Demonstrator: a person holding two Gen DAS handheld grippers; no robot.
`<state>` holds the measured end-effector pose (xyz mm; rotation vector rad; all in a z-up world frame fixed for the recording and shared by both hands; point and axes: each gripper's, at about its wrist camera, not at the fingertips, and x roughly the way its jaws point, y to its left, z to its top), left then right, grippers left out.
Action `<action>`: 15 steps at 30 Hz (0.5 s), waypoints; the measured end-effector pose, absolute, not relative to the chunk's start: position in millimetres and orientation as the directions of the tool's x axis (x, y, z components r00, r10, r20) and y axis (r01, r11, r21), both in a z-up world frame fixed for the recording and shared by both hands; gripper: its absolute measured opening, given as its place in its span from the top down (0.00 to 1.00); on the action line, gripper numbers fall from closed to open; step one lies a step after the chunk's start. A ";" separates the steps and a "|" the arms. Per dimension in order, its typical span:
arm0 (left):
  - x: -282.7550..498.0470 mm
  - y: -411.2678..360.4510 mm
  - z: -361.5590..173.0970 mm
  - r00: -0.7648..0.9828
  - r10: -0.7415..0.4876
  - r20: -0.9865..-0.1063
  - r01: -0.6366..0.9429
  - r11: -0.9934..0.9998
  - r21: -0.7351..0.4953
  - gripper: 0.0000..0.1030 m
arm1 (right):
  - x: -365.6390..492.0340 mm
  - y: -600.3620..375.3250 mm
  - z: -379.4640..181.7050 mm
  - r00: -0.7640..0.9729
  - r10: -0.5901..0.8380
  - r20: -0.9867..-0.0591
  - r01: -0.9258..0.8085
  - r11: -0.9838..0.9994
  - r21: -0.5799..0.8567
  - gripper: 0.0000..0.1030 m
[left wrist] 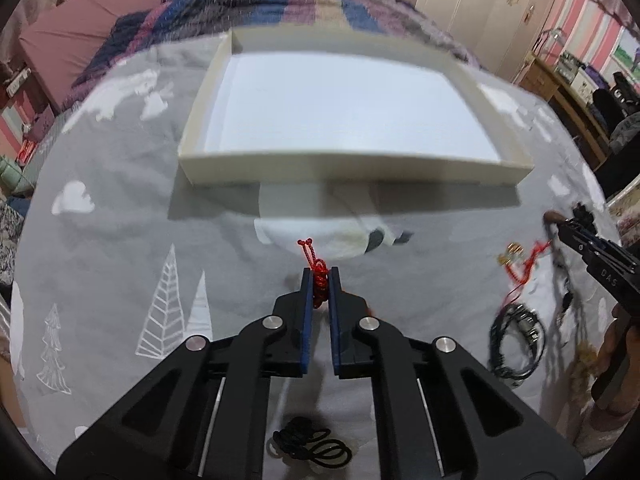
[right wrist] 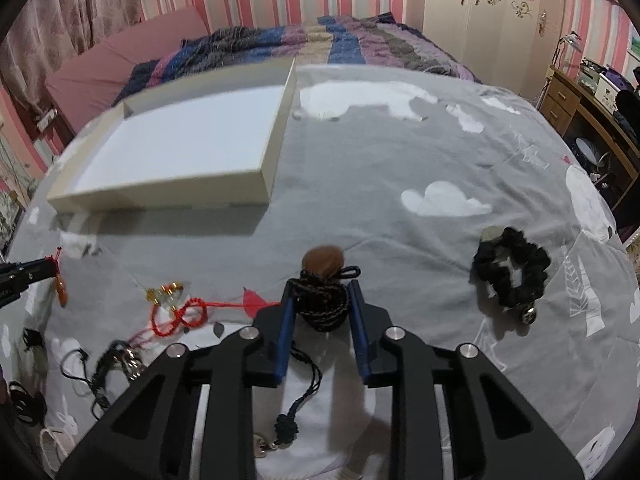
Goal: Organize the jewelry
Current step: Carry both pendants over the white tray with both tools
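A shallow white box lies open on the grey bedspread; it also shows in the right wrist view. My left gripper is shut on a red cord bracelet, held above the bedspread short of the box. In the right wrist view the left gripper shows at the left edge with an orange pendant hanging from it. My right gripper is shut on a bundle of black braided cord with a brown bead. In the left wrist view the right gripper appears at the right.
A red cord with gold beads and black cords lie on the bedspread at the left. A black scrunchie lies to the right. A black knotted cord lies under my left gripper. A striped blanket lies behind the box.
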<state>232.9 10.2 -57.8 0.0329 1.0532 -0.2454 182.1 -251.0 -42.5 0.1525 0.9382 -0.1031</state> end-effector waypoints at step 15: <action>250.4 13.3 -9.5 0.546 -0.189 -0.816 0.226 0.971 -0.074 0.95 | 202.5 -242.9 12.0 0.656 0.053 -0.752 0.075 0.988 0.135 0.75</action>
